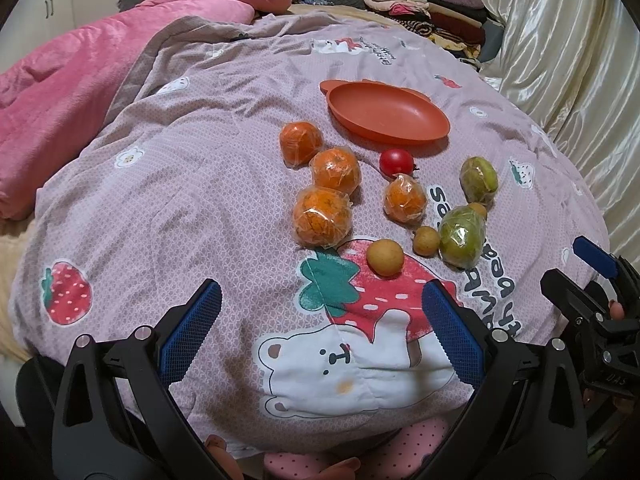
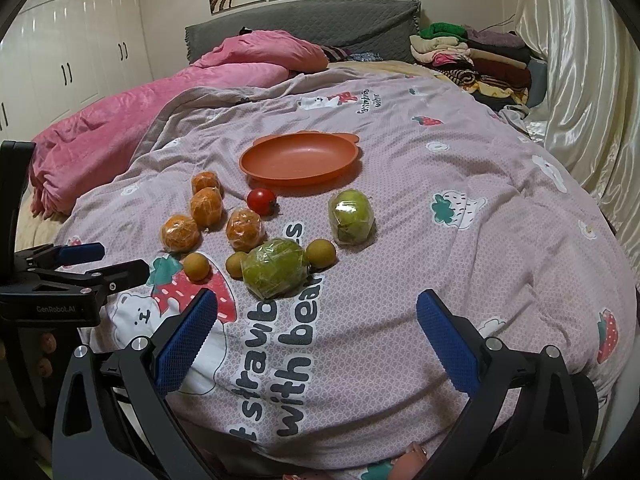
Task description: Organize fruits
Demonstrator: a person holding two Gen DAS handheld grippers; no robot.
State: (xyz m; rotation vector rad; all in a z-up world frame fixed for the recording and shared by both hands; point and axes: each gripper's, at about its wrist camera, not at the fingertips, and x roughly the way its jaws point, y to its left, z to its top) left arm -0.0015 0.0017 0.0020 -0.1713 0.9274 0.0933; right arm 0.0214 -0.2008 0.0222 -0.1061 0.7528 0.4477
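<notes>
An empty orange plate [image 1: 388, 114] [image 2: 298, 158] lies on the quilt. In front of it sit several plastic-wrapped oranges [image 1: 322, 216] [image 2: 206, 206], a red tomato [image 1: 396, 162] [image 2: 261, 201], two wrapped green fruits [image 1: 462, 236] [image 2: 275, 267] and small brown round fruits [image 1: 385, 257] [image 2: 196, 266]. My left gripper [image 1: 320, 300] stands open, short of the fruits, nothing between its fingers. My right gripper [image 2: 316, 310] is open too, just in front of the nearer green fruit. Each gripper shows at the other view's edge, the right gripper [image 1: 576, 268] and the left gripper [image 2: 104, 262].
The fruit lies on a pink-grey strawberry-print quilt [image 2: 440, 216] over a bed. A pink blanket [image 1: 80, 80] is bunched at the left. Folded clothes [image 2: 472, 56] are stacked at the far right by a cream curtain [image 2: 580, 80]. White wardrobes [image 2: 72, 52] stand behind, left.
</notes>
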